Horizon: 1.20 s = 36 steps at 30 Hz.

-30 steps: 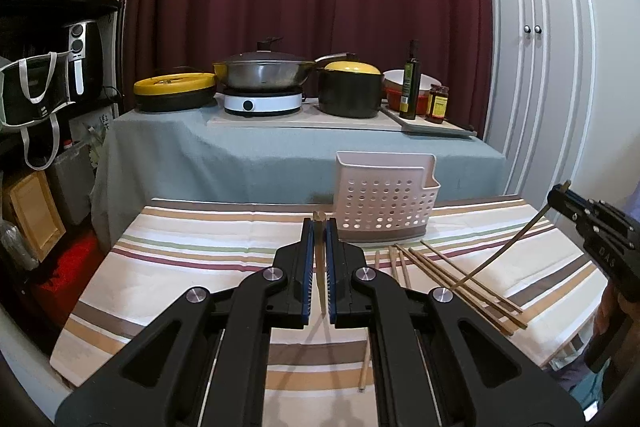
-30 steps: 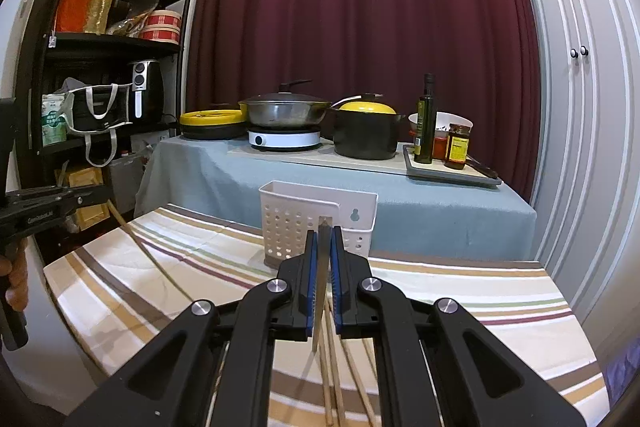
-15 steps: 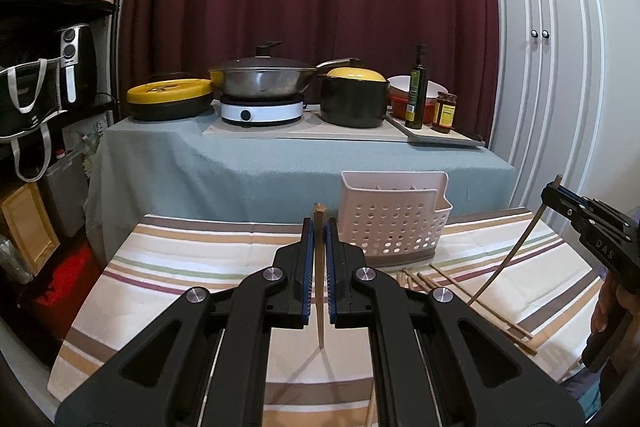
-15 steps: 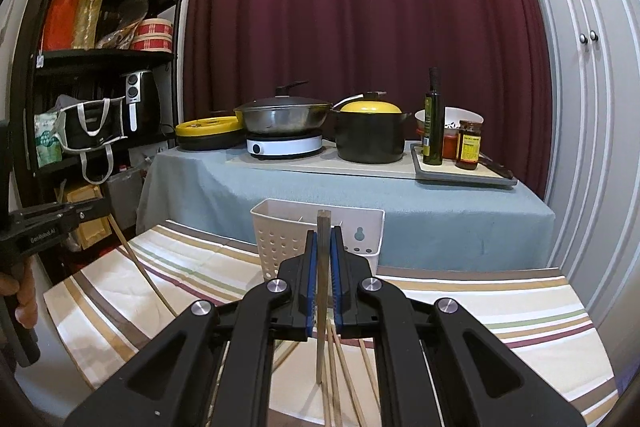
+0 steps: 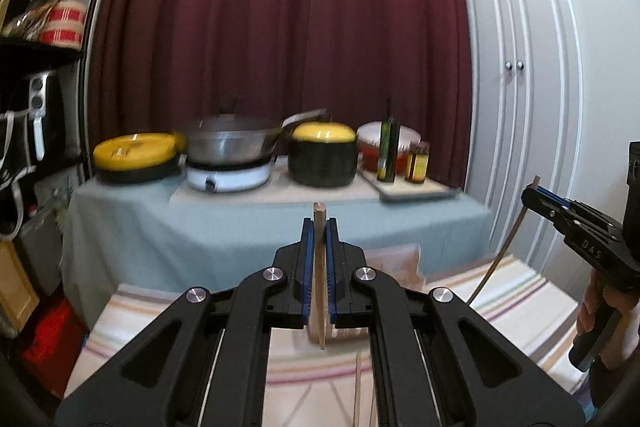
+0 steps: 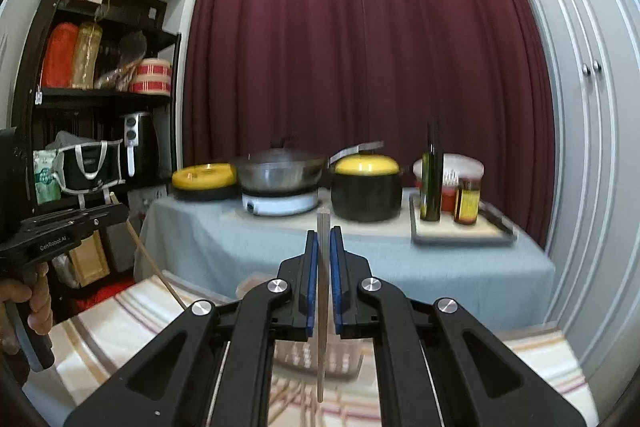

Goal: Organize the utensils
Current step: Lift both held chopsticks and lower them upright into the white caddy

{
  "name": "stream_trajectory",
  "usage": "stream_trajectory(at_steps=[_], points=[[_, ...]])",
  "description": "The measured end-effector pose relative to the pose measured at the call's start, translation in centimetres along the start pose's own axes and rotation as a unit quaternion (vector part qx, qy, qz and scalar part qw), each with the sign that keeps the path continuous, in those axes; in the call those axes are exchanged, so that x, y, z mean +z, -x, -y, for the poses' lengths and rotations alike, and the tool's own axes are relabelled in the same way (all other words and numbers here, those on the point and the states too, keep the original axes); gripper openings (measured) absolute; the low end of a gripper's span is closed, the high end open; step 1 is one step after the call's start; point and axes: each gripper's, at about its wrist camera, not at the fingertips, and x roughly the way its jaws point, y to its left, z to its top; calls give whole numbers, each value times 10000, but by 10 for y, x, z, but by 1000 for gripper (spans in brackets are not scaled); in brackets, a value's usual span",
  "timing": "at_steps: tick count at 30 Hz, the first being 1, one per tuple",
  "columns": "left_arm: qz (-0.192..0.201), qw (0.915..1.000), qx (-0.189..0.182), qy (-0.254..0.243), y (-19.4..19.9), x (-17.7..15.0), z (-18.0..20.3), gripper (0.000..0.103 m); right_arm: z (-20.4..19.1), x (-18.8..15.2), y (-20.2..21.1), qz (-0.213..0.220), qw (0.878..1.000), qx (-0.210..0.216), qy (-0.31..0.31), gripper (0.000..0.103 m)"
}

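Note:
My left gripper (image 5: 319,227) is shut on a wooden chopstick (image 5: 319,279) that stands upright between the blue pads. In the right wrist view my right gripper (image 6: 323,237) is likewise shut on a second chopstick (image 6: 322,311), also upright. Both are raised above the striped tablecloth (image 5: 512,303). The white perforated basket (image 6: 316,359) lies low behind my right gripper's arms, mostly hidden; in the left wrist view only its rim (image 5: 396,259) shows. More loose chopsticks (image 6: 292,397) lie on the cloth below. Each gripper shows at the edge of the other's view, right gripper (image 5: 532,193) and left gripper (image 6: 116,209).
Behind stands a grey-covered table (image 6: 460,267) with a wok on a burner (image 6: 280,179), a yellow-lidded black pot (image 6: 366,187), a flat yellow-lidded pan (image 6: 204,181), an oil bottle (image 6: 431,175) and jars. A black shelf unit (image 6: 100,99) is at left, white cupboard doors (image 5: 528,107) at right.
Both grippers have risen and tilted up with their chopsticks; the basket and table have dropped low in both views. The picture is blurred by the motion.

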Motion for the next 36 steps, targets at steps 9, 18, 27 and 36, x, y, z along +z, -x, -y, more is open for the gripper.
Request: stream_trajectory(at_steps=[9,18,27,36], points=[[441,9988,-120,-183,-46,47,14,6,11,38,-49,550,9984,-12,122,7],[492,9986,-145,-115,-74,61,10,6,24,13,-97,168,9998,-70,-20,7],[119,9995,-234,-176,-98,40,15,6,25,-5,-115,-113,9999,-112,-4,7],[-438,9988,-176,-83,-123,2,10,17,29,-33,-131,-564,9983,-135,-114,12]])
